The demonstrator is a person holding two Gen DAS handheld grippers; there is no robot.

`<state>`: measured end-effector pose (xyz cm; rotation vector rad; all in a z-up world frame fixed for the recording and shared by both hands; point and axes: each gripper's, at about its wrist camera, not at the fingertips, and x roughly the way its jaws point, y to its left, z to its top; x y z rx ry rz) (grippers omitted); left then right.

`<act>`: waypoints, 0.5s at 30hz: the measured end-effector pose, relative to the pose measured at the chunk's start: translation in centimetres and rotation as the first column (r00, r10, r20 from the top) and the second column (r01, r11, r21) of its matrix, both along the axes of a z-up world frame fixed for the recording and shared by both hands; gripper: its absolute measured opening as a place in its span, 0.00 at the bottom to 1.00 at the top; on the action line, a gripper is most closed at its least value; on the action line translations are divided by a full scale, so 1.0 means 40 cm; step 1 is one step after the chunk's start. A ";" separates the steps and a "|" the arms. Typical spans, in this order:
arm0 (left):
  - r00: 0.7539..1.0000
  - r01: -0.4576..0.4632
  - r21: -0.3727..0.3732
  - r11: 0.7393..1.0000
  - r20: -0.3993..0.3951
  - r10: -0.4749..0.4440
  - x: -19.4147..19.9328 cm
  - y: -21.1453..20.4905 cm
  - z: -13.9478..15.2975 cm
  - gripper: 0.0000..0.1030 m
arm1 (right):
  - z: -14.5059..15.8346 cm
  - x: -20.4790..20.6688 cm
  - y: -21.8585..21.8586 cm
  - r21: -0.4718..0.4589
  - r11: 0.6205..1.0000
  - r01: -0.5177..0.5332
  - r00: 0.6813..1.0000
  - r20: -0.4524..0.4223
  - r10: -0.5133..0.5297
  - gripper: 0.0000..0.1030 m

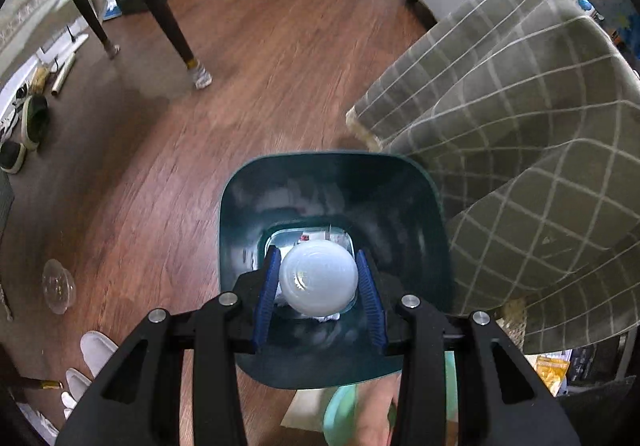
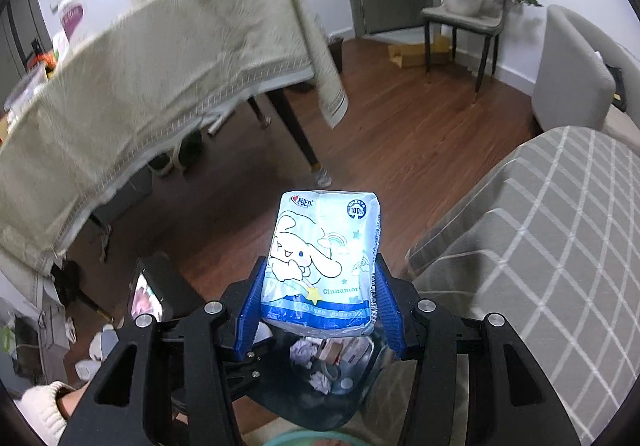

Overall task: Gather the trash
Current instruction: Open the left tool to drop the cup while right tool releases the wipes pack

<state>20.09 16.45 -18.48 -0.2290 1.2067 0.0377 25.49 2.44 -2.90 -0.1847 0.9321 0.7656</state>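
- While hovering right over the dark green bin [image 1: 240,214], left gripper [image 1: 318,288] clamping a white plastic cup [image 1: 318,278] between its blue pads [image 1: 266,294], pointing steeply down into the bin's mouth.
- Cup hanging straight above the bin's bottom, with crumpled paper [image 2: 300,352] and small boxes [image 2: 340,352] lying down there already.
- Right gripper [image 2: 320,306] squeezing a blue-and-white tissue pack [image 2: 322,262] with a cartoon dog print, pack sticking up and out past the pads, its lower end sitting above the bin.
- Checked blanket [image 1: 520,150] draping just beside the bin, touching its rim on one side.
- Clear dome lid [image 1: 58,286] lying on the wood floor [image 1: 280,66], well apart from the bin.
- Cloth-covered table [image 2: 140,86] standing further off from the bin.
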 end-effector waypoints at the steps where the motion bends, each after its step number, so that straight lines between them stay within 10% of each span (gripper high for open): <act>1: 1.000 -0.005 -0.007 1.000 -0.014 0.005 -0.001 0.009 -0.010 0.41 | -0.010 0.000 0.008 -0.011 1.000 -0.003 1.000 -0.007 0.003 0.50; 15: 0.995 -0.033 -0.008 0.999 0.099 0.034 -0.055 0.071 0.068 0.62 | -0.139 0.002 0.084 -0.128 0.991 -0.041 0.995 -0.092 0.029 0.50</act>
